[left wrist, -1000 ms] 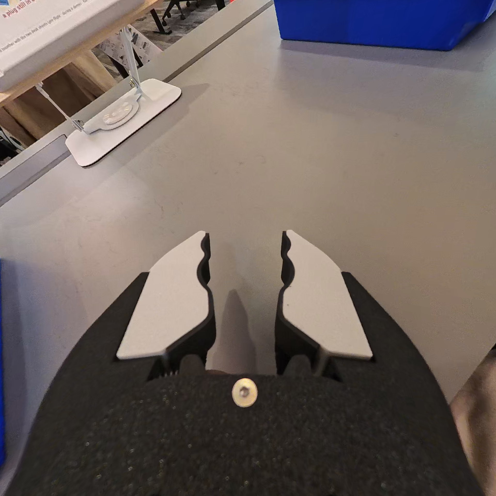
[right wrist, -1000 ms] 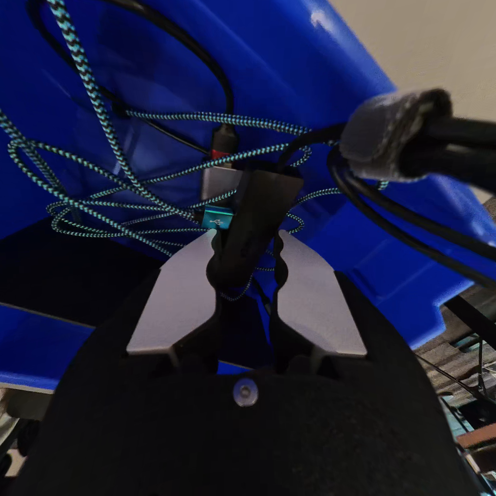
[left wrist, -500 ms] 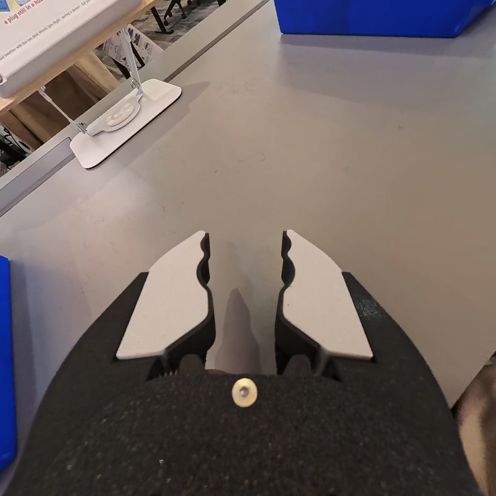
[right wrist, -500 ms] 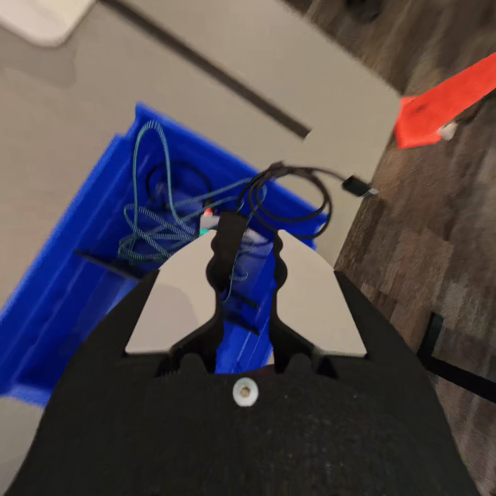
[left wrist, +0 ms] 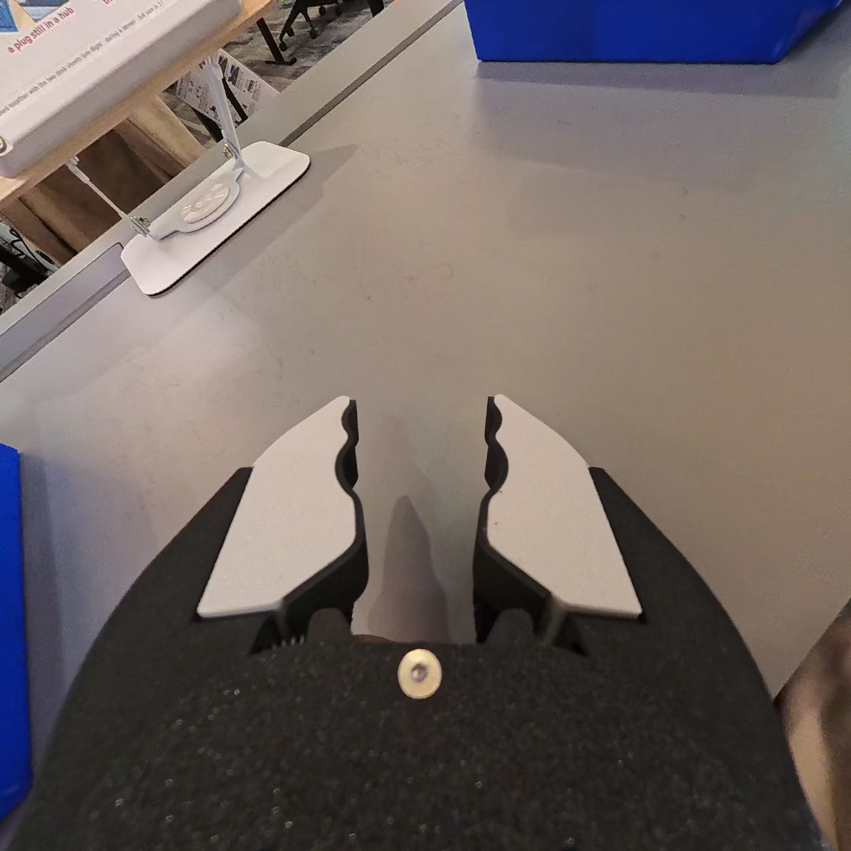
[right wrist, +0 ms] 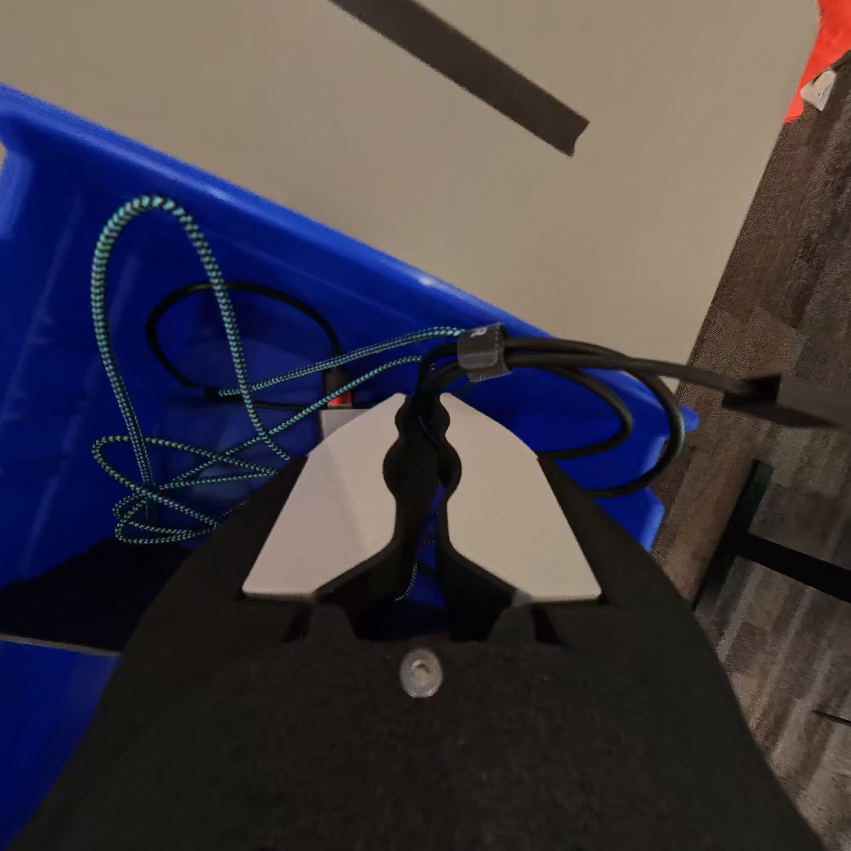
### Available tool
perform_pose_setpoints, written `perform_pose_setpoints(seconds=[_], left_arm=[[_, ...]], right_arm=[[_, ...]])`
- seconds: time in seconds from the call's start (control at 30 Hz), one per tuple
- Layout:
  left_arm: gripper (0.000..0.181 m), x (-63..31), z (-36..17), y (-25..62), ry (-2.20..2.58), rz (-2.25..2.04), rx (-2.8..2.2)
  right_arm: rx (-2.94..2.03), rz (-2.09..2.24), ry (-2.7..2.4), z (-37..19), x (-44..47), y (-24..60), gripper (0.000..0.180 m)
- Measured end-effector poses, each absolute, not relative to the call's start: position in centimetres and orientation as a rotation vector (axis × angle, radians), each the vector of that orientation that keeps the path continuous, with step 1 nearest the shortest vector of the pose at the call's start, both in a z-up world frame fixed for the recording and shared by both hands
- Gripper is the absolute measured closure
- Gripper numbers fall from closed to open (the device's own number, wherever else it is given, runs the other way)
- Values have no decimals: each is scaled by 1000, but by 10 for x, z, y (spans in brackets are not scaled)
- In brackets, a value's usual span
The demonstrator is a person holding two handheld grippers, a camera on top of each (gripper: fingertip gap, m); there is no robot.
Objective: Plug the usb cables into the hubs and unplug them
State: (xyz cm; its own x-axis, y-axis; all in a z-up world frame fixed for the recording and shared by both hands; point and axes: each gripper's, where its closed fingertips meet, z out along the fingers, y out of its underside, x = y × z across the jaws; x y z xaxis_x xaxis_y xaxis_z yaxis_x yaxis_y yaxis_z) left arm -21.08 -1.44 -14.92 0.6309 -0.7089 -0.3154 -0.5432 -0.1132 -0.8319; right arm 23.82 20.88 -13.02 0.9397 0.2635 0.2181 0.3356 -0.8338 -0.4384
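In the right wrist view, my right gripper is shut on a coiled black USB cable, held over the blue bin. A grey strap binds the coil, and its black plug sticks out to the right, past the bin's edge. A teal braided cable lies tangled in the bin. A grey hub with a red-tipped plug in it shows just behind my left finger. My left gripper is open and empty, low over the grey table.
A white tablet stand sits at the table's far left edge. A blue bin stands at the back of the left wrist view, and another blue edge shows at the left. Dark carpet floor lies beyond the table's right edge. The gap from one gripper's tips to the other's is roughly 50 cm.
The right gripper's fingers have closed further, now pinching the black cable. It swung up away from the bin, then back close over it. The left gripper has barely shifted.
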Motion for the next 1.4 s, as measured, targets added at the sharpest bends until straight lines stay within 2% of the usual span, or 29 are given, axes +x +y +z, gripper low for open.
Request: perform_pose_setpoints(seconds=[0.17, 0.33, 0.43, 0.63, 0.7, 0.8, 0.9, 1.03, 1.1, 1.27, 1.4], left_arm=[[127, -210, -152, -14, 1019, -203, -1802], [127, -210, -153, -13, 1023, -205, -1813], [127, -211, -151, -12, 1006, -214, -1810], [128, -220, -138, -4, 885, -238, -1785], [128, -227, -127, 1, 807, -245, -1752], [129, -248, -110, 12, 639, -203, -1691], [133, -270, -100, 24, 491, -155, -1687], [131, -291, -94, 45, 303, -176, -1750], [127, -299, -94, 54, 244, -174, -1756], [129, -308, -108, 57, 205, -143, -1808], [131, -311, -107, 55, 190, -129, -1804]], right_arm=[[-2685, -139, -400, -162, 236, 207, 171], [-2689, -28, -312, -160, 235, 209, 171], [-2623, 36, -310, -137, 229, 206, 169], [-2399, 25, -326, -66, 205, 176, 148], [-2261, 10, -356, -42, 177, 156, 137], [-1985, 151, -408, -18, 94, 115, 134], [-1858, 331, -416, -30, 10, 73, 133], [-1821, 514, -308, -73, -60, 46, 131], [-1829, 471, -257, -95, -70, 42, 123], [-1781, 245, -267, -105, -65, 33, 125], [-1801, 229, -270, -112, -64, 29, 126]])
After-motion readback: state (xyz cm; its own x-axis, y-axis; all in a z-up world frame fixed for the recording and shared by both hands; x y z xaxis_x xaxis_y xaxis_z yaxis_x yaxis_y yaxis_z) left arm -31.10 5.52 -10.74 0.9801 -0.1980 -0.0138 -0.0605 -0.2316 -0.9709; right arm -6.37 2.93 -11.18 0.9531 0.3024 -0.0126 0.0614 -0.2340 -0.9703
